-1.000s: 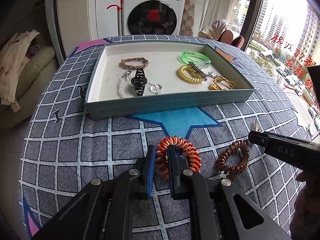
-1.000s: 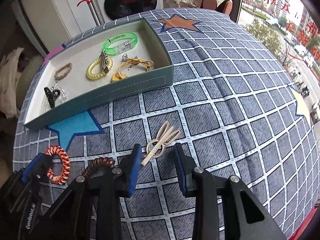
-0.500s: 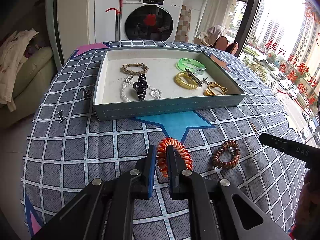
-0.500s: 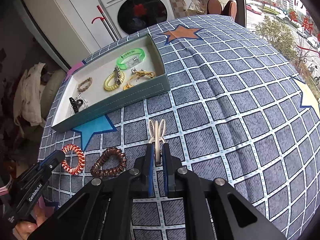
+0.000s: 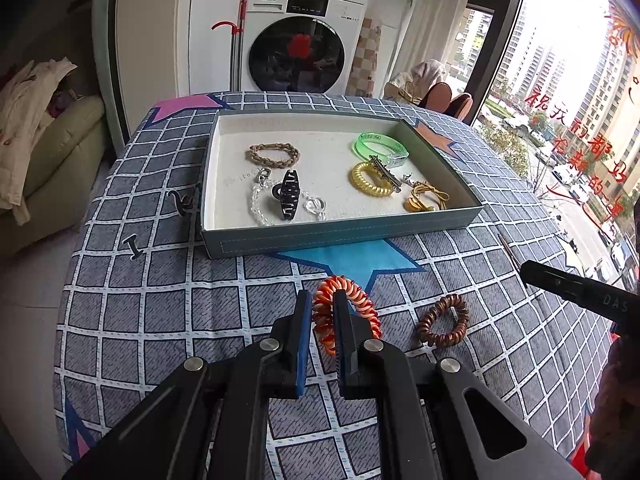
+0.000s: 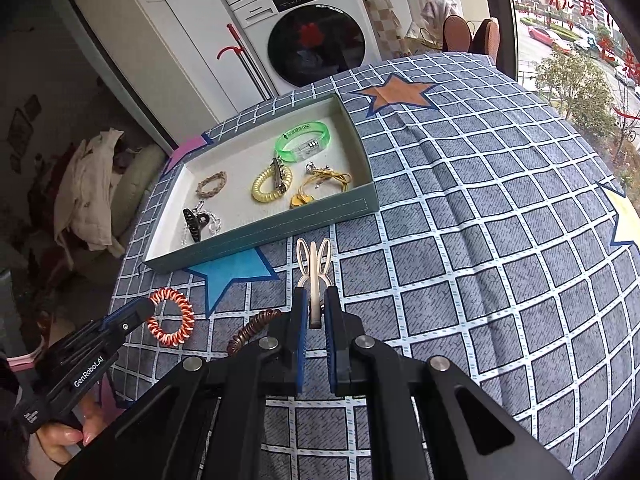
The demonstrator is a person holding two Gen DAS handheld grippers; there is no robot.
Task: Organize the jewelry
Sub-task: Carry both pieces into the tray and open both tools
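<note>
I see the teal tray at the far side of the cloth holding a green bangle, yellow coil tie, braided band, black claw clip and gold chain. Compared with a second ago, both tools have lifted their pieces. My left gripper pinches the orange coil tie; my right gripper squeezes the cream hair clip. The brown coil tie lies just right of the orange one.
</note>
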